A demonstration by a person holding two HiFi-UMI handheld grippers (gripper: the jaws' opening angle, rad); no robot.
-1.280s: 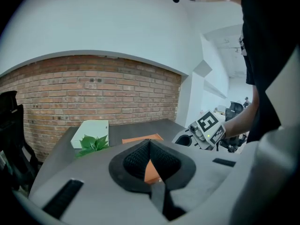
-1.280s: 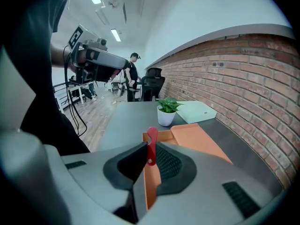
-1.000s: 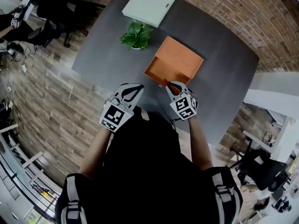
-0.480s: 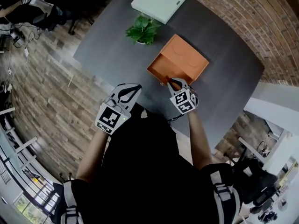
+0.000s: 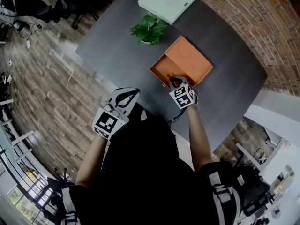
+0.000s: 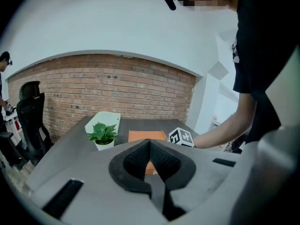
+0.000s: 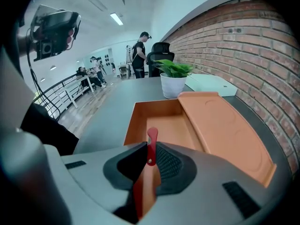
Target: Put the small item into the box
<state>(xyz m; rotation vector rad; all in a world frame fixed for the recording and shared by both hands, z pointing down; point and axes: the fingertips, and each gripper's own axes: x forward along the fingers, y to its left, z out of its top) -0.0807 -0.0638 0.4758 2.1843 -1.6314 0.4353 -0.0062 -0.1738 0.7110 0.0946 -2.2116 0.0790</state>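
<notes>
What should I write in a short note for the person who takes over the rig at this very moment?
Left gripper: shut, empty, by the near edge of the grey table, apart from the box.
Right gripper: shut on the small red item, at the near rim of the orange box.
Box: open on the table, with its lid lying beside the tray; the tray looks empty.
Done: the item is picked up and brought to the box.
Left: move it over the tray, lower it, open the jaws, pull back.
</notes>
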